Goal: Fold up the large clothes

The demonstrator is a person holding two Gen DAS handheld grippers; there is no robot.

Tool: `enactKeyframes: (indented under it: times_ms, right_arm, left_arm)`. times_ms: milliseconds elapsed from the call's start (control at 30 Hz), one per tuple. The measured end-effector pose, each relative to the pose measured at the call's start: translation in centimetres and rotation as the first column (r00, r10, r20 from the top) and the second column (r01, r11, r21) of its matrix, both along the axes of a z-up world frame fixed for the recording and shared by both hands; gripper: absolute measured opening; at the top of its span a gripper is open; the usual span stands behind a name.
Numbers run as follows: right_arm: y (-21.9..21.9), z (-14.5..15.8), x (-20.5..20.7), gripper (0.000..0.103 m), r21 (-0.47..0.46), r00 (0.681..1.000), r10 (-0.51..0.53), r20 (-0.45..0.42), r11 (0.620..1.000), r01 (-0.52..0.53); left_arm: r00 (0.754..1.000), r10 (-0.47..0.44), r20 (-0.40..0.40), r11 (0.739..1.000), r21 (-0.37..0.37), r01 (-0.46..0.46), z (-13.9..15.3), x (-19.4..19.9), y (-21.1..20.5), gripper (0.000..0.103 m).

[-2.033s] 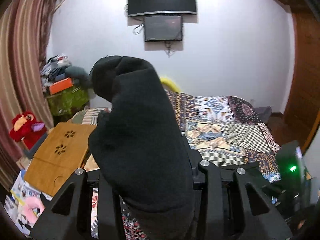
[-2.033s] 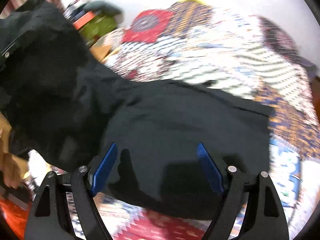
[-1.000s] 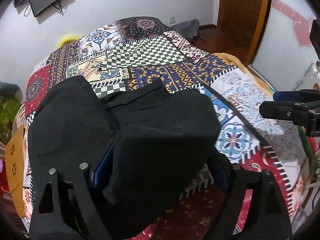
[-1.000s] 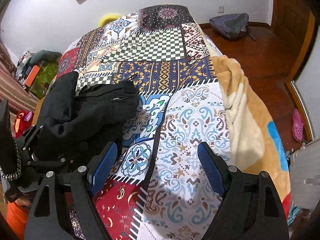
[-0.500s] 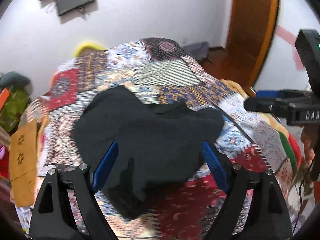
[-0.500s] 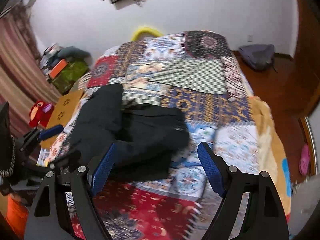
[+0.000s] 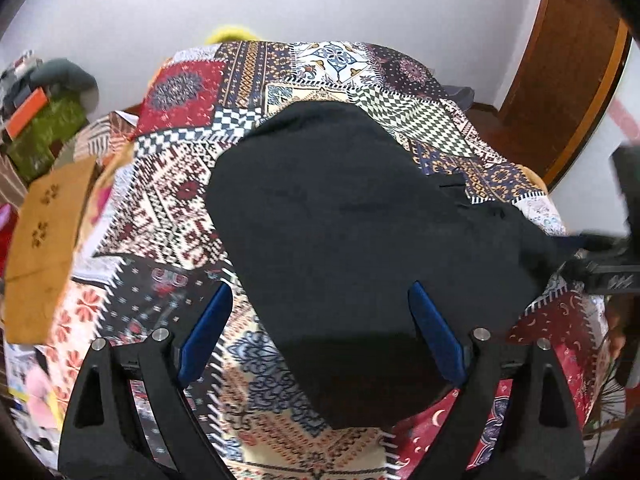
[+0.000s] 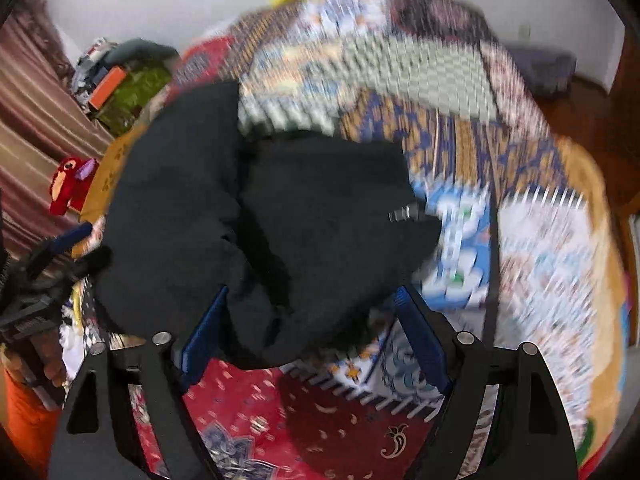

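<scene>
A: Where was the black garment (image 7: 352, 216)?
B: Lying in a folded heap on the patchwork bedspread (image 7: 176, 184), near the bed's front edge.
A: Left gripper (image 7: 320, 336)?
B: Jaws had just been opening, stood wide apart above the garment's near end, blue pads (image 7: 206, 334) not pressing cloth.
A: Right gripper (image 8: 314, 338)?
B: Jaws apart too, hovering over the garment's near corner, nothing clamped. That view was blurred.
A: Anything beside the bed?
B: A wooden lap tray (image 7: 44, 240) and a red plush toy (image 8: 68, 184) on the left side
</scene>
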State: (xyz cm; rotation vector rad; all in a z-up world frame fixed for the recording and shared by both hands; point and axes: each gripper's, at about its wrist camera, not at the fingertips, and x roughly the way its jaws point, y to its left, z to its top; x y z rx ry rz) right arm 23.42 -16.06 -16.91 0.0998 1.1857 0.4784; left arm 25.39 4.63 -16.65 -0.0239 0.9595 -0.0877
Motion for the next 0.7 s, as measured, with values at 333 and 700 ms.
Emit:
enactKeyframes:
  times_ms: [333,700]
  right_arm:
    - [-0.8,1.3,0.2,0.082,0.027,1.000,-0.005,-0.017,1.000,0.006]
    - [-3.7,-0.2,2.9,0.084,0.113,0.987,-0.115,-0.115,0.985,0.128]
  left_arm:
    - [0.999,0.039,-0.026,0.998,-0.042,-0.040,-0.2,0.4,0.7,0.094]
    - [0.982,0.088,-0.166,0.959,-0.254,-0.129,-1.7,2.7,5.3,0.094]
